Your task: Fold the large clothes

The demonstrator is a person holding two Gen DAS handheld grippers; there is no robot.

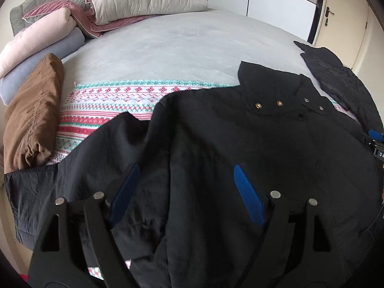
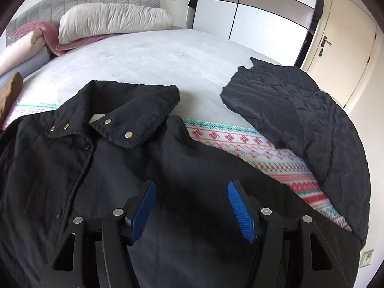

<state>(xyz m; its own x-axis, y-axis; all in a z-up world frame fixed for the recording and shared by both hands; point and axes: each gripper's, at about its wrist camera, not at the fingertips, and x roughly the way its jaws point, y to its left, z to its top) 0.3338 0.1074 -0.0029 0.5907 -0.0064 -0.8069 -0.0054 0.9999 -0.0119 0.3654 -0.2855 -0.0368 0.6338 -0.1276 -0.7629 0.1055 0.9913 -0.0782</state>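
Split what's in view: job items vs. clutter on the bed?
Job: black jacket spread flat, left gripper and right gripper both open above it.

Lying about: quilted dark garment, patterned blanket, brown bundle, pillow, rolled bedding.

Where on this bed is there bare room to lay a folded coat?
The widest free patch is the grey bedspread, between the cream pillow at the headboard and the black snap-collar jacket. A narrow strip of patterned knit blanket shows between that jacket and the black quilted coat. The left edge is crowded with the brown bundle and rolled bedding.
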